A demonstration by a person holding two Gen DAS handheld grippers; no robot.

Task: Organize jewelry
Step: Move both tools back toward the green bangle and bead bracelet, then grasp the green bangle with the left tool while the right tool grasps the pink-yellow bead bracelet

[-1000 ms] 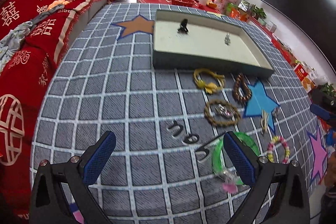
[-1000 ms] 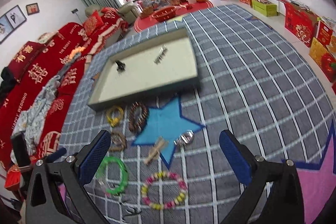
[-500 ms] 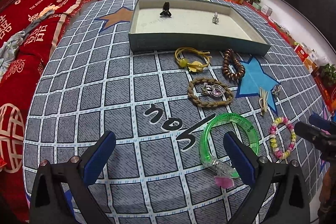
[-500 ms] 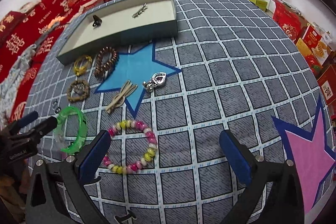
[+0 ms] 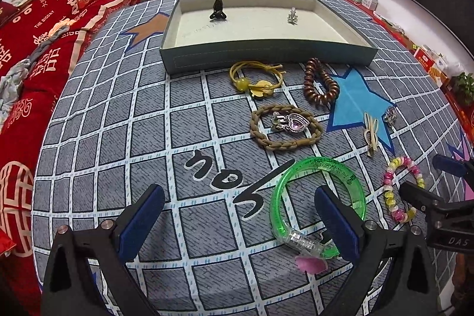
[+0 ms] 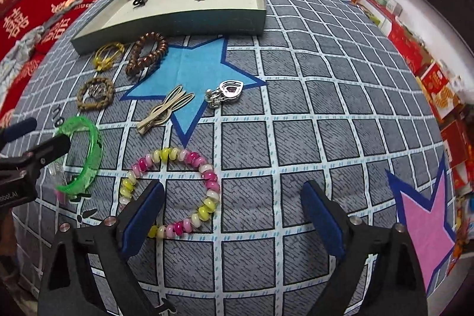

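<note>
So both grippers are spread wide with nothing in them, hovering low over the counter [image 5: 118, 114]. The left gripper [image 5: 240, 222] has its right finger poking inside the green bangle [image 5: 318, 197], while the right gripper [image 6: 232, 216] sits over the pink-and-yellow bead bracelet [image 6: 171, 188] at its 10 o'clock. The tray [image 5: 266, 58] is up at 12 o'clock with just two small clips inside; everything else lies loose in front of it. My worry: the bangle looks slick and rigid, so a pinch on its rim could pop it sideways into the beads, and the two grippers are near enough to bump.
</note>
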